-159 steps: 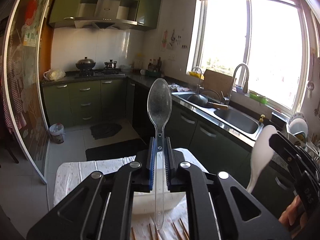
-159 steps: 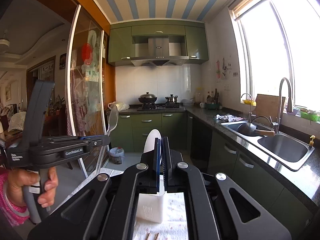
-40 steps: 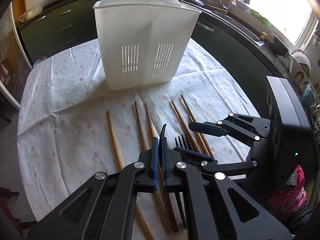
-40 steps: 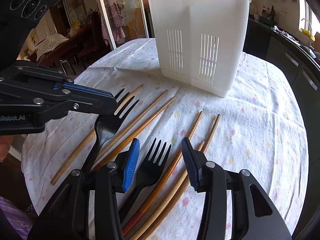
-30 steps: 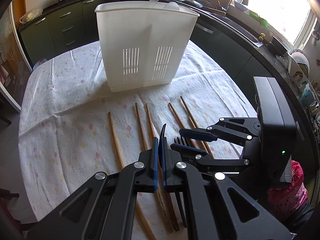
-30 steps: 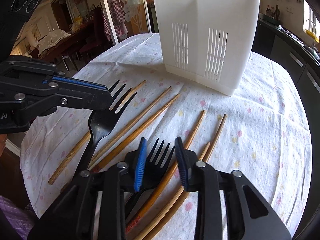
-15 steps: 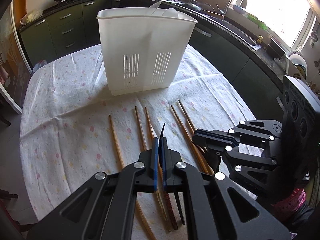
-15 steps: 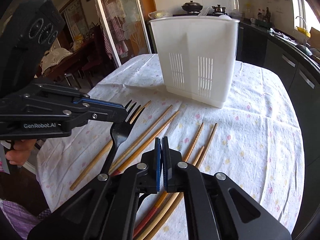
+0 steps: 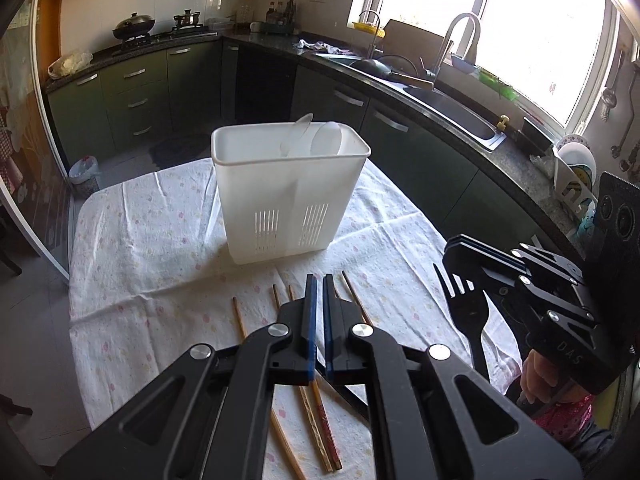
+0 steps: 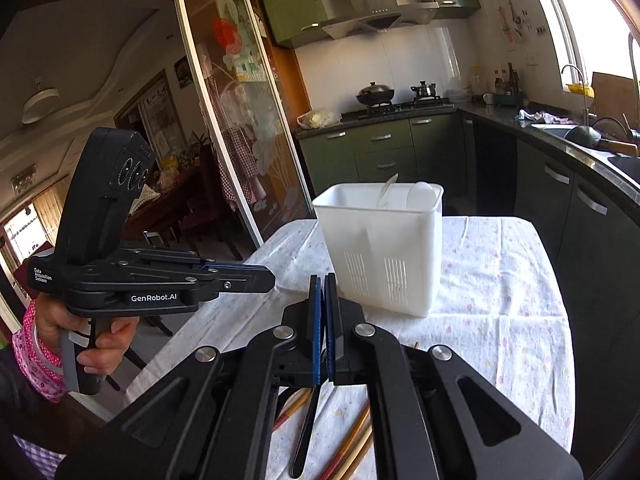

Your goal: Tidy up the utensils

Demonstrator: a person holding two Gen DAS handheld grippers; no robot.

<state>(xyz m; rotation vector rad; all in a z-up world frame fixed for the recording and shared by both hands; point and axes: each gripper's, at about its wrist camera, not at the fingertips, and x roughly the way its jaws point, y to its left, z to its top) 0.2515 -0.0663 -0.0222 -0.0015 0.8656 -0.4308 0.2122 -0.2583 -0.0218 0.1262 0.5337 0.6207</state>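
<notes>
Item: utensil sorting, in progress. Fork point(image 9: 466, 312), black plastic, count one certain. It is pinched in the right gripper point(image 10: 322, 280), whose jaws are pressed flat on it. It is held clear of the tabletop point(image 9: 140, 248), long axis near upright, tines up in the left view, handle hanging below the jaws in the right view. Left gripper point(image 9: 318, 280): jaws drawn almost together, only a thin slit between the blue pads, and nothing visible between them. A dark strip on the cloth just under it may be a second fork; it cannot be told. Holder point(image 9: 256, 184), white plastic, slotted low on its front wall, count one. It stands upright on the tabletop, mouth upward, straight ahead of both pairs of jaws and beyond the chopsticks. The right gripper is well apart from it and off to its right side, and neither hand looks clearly nearer. Judged next step: bring the fork over the rim and lower it handle first, which the upright axis already suits. Spoons in the holder, count two, both on its far right side: clear spoon point(image 9: 298, 136) and white spoon point(image 9: 330, 140). Chopsticks point(image 9: 239, 316), wooden, lying loose on the tabletop between holder and jaws and pointing roughly toward the holder. At least four show; the rest are hidden under the grippers.
</notes>
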